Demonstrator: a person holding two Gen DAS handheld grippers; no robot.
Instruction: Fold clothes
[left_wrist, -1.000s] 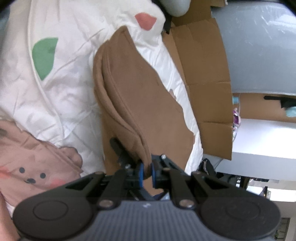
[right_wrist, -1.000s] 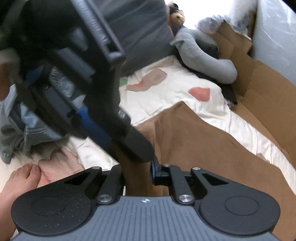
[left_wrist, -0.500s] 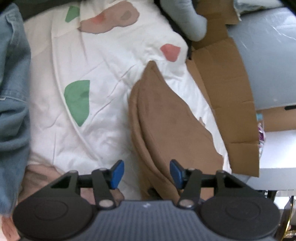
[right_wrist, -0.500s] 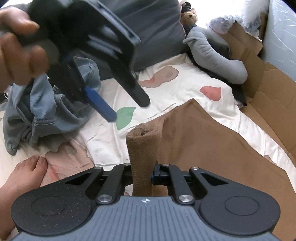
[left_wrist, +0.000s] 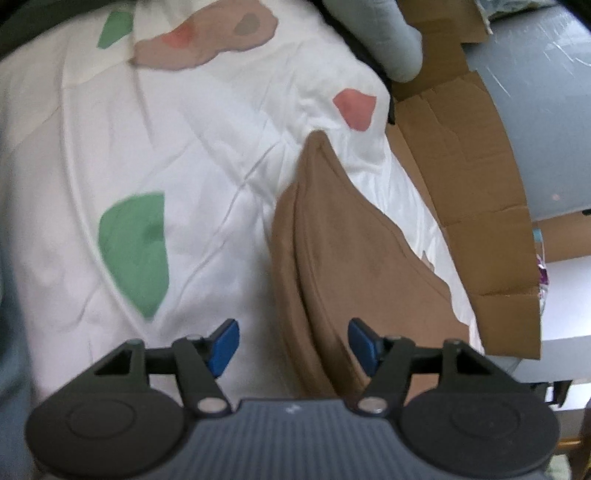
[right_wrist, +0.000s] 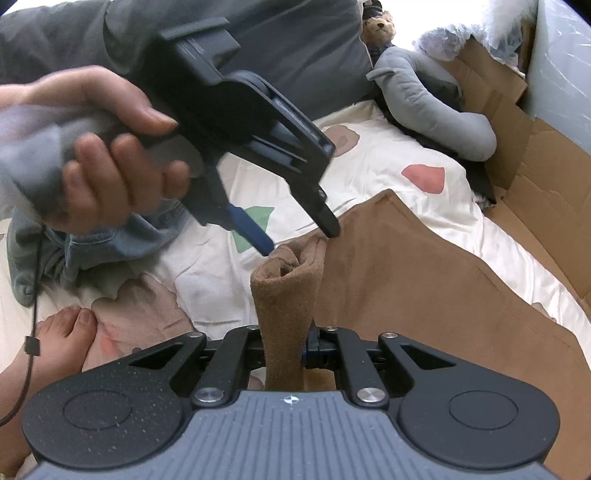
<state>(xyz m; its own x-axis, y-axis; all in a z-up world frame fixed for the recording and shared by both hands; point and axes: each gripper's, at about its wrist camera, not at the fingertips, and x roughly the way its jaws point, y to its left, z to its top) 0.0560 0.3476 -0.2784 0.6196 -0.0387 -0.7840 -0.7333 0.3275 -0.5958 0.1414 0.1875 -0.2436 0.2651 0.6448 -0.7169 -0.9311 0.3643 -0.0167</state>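
1. Brown garment (right_wrist: 424, 280), folded, lies on my white patterned quilt (left_wrist: 192, 155) along its right edge; one bunched corner (right_wrist: 286, 295) stands up.
2. My right gripper (right_wrist: 286, 349) is clamped tight on that corner.
3. My left gripper (left_wrist: 293, 345) has its blue pads (left_wrist: 221, 347) spread wide, gripping nothing, poised just above the garment's left fold.
4. Farther left: a bare foot (right_wrist: 62, 343), then blue denim (right_wrist: 110, 243).
5. Beyond the quilt's right edge: flattened cardboard (left_wrist: 476, 192); at the far edge, a grey plush toy (right_wrist: 432, 107).
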